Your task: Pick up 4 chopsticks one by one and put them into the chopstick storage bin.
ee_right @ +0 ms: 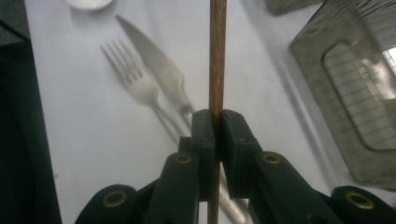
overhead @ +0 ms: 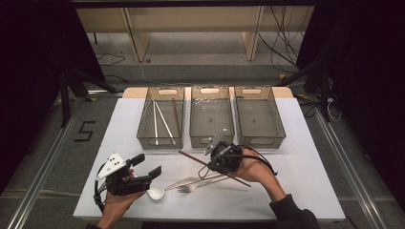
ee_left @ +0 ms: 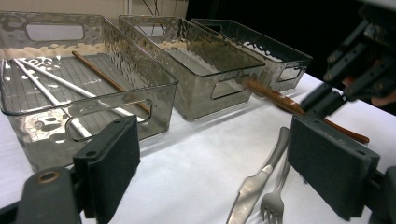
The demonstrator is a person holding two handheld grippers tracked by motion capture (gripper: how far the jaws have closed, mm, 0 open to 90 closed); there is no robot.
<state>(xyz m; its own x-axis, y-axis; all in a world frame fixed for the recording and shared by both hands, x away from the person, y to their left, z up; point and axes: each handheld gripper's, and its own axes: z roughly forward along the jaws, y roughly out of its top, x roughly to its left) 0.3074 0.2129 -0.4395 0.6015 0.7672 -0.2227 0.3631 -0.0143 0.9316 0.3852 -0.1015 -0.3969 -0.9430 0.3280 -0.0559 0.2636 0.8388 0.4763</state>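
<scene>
My right gripper (overhead: 213,165) (ee_right: 217,117) is shut on a brown chopstick (overhead: 191,157) (ee_right: 217,56), held above the white tabletop in front of the middle bin (overhead: 193,119). The stick also shows in the left gripper view as the brown chopstick (ee_left: 275,99), slanting past that bin's front. The left bin (overhead: 143,119) (ee_left: 159,77) holds two white chopsticks (overhead: 161,121) (ee_left: 51,84) and another brown chopstick (overhead: 176,117) (ee_left: 105,77). My left gripper (overhead: 149,166) (ee_left: 219,156) stands open at the front left with nothing between its pads.
A knife (overhead: 193,180) (ee_left: 254,186) (ee_right: 159,65) and a fork (overhead: 191,188) (ee_left: 275,198) (ee_right: 135,86) lie side by side on the table (overhead: 305,157). A white spoon (overhead: 155,192) (ee_right: 88,3) lies by my left gripper. The right bin (overhead: 278,119) (ee_left: 280,60) has nothing in it.
</scene>
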